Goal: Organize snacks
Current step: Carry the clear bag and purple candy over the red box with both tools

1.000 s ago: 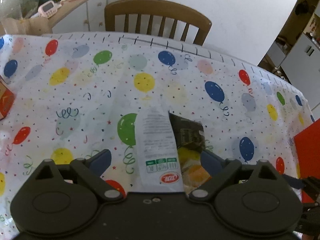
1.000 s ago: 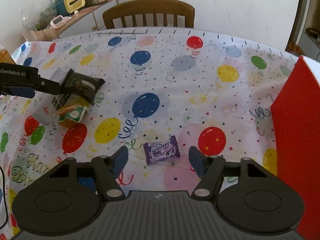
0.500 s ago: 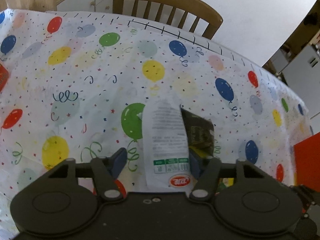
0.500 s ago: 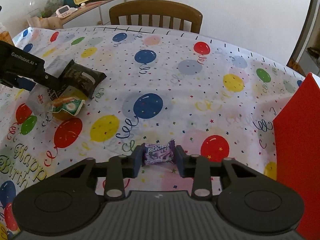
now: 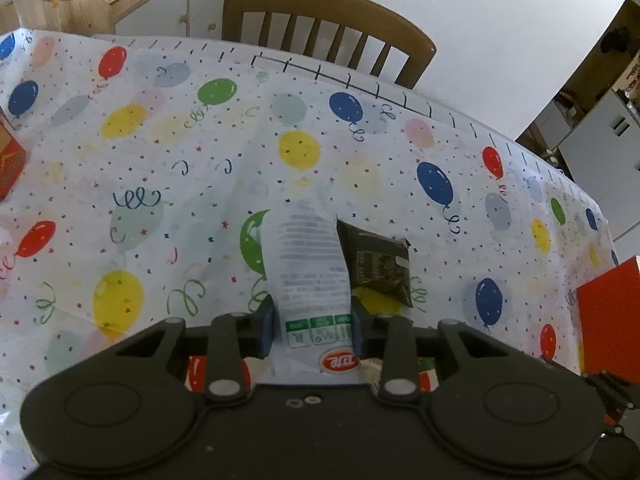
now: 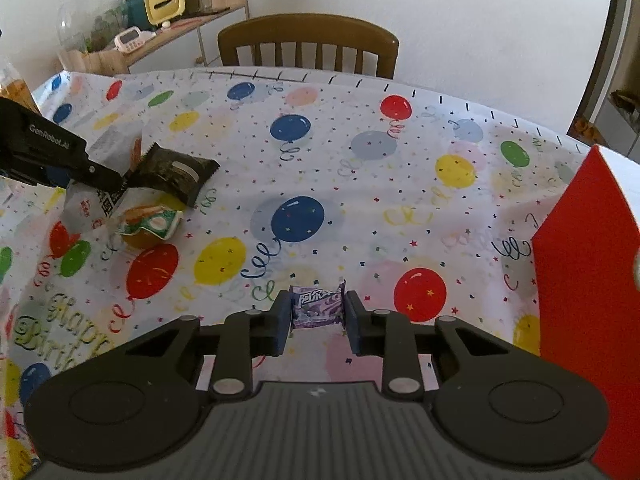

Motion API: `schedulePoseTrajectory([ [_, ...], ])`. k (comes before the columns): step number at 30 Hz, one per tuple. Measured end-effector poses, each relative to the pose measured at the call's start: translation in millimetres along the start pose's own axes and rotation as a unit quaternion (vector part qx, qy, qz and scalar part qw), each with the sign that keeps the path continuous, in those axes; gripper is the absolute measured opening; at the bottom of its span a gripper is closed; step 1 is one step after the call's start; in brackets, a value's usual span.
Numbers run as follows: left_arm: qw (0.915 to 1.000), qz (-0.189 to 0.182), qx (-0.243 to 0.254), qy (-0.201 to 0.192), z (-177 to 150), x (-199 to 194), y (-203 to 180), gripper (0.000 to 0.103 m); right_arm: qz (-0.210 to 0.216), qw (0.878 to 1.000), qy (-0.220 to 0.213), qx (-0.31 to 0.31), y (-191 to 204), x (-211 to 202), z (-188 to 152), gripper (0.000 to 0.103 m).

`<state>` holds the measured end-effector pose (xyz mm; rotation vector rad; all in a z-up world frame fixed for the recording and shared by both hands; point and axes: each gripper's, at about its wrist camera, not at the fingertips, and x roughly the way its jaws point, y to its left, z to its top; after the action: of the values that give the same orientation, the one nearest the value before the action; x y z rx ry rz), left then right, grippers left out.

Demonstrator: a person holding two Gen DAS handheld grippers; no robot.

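Note:
My left gripper (image 5: 313, 326) is shut on a white snack packet (image 5: 308, 264) with green labels, held just over the balloon tablecloth. A black packet (image 5: 380, 266) lies right of it. In the right wrist view the left gripper (image 6: 60, 160) shows at the far left with the white packet (image 6: 86, 208), the black packet (image 6: 174, 172) and a green-and-orange packet (image 6: 150, 224) beside it. My right gripper (image 6: 316, 316) is shut on a small purple candy (image 6: 317, 306), held a little above the cloth.
A red box (image 6: 588, 264) stands at the table's right edge, also in the left wrist view (image 5: 608, 324). An orange box (image 5: 10, 160) sits at the far left. A wooden chair (image 6: 308, 46) stands behind the table. A sideboard (image 6: 160, 40) holds clutter.
Both grippers have closed: the left on the white packet, the right on the purple candy. Both have risen slightly with their loads.

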<state>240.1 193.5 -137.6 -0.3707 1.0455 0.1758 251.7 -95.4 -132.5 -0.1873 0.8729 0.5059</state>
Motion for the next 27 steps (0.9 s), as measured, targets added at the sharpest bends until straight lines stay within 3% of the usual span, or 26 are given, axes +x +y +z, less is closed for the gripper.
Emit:
schedulePoseTrajectory([
  [16,0.9994,-0.015,-0.002,-0.030,-18,-59,-14,0.032,0.027,0.999,-0.040,0.003,-7,-75,-5,0.028],
  [27,0.9970,-0.050,0.030,-0.050,-40,-102,-63,0.032,0.036,0.997,-0.072,0.000,-27,-134,-13,0.028],
])
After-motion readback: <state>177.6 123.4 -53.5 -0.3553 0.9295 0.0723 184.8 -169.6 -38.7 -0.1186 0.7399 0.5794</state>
